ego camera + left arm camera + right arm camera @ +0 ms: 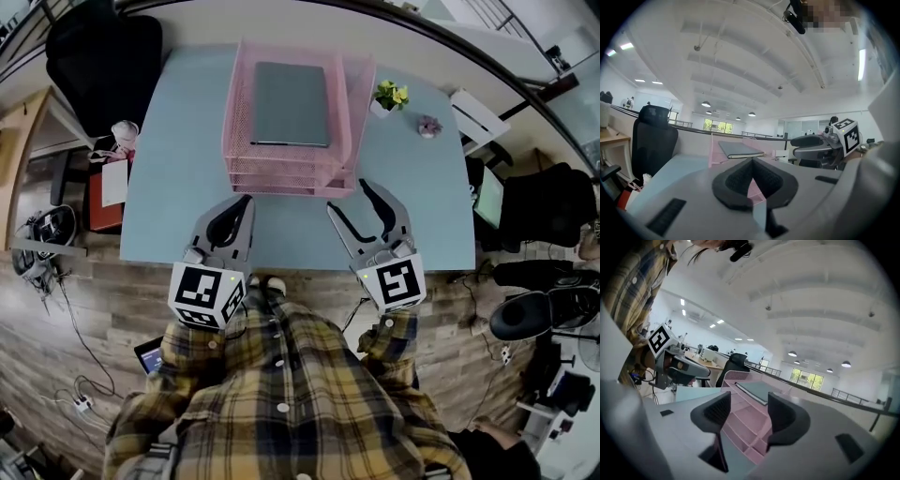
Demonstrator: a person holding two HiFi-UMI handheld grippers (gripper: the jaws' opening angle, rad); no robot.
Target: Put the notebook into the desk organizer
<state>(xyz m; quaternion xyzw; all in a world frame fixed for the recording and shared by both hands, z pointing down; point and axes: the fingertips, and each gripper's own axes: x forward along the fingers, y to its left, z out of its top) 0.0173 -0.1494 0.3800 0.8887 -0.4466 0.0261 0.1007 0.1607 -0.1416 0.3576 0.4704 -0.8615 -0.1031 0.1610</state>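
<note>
Atop the pink desk organizer (291, 180) the notebook (292, 103) already lies flat, so placing looks done. Your left tongs (247, 201) are closed on nothing and your right tongs (347, 197) gape empty; next, simply back both away from the surface (169, 187).

The notebook (292, 103) is grey, closed and lies flat in the top tray of the desk organizer (292, 178), long sides running 12 to 6 o'clock, square with the tray walls. The desk organizer is a pink mesh stack of trays, upright on the pale blue counter (169, 187), at the counter's 12 o'clock edge, open fronts facing 6 o'clock
</note>
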